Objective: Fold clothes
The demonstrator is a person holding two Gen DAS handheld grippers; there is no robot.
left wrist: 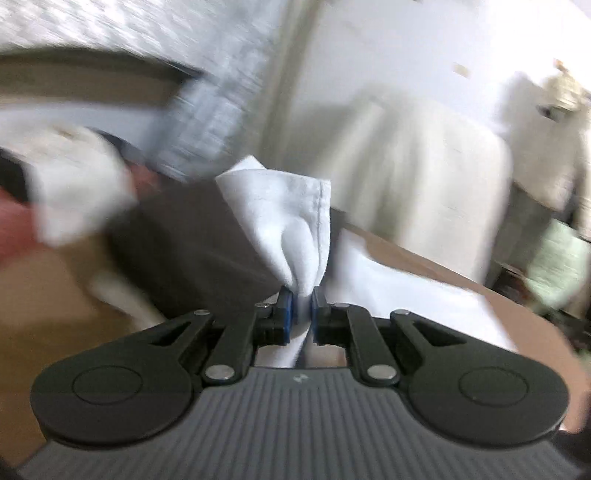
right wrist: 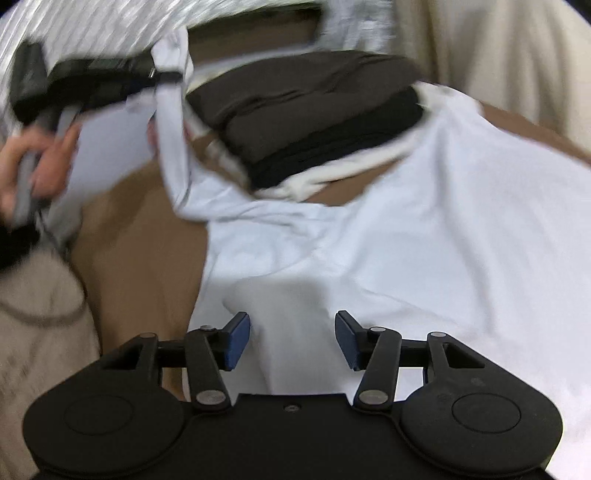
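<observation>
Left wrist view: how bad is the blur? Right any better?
Left wrist: background heavily smeared; only the left gripper and the pinched white cloth stay sharp. Right wrist: milder blur, worst at the upper left; the open right gripper is crisp; fisheye vignetting darkens the corners.

A brown table (right wrist: 144, 236) fills the lower scene. Behind the table, a cream fabric-draped shape (left wrist: 417, 166) stands against a pale wall (left wrist: 399, 48). Left of the table, a patterned white surface (right wrist: 85, 29) shows, blurred.
</observation>
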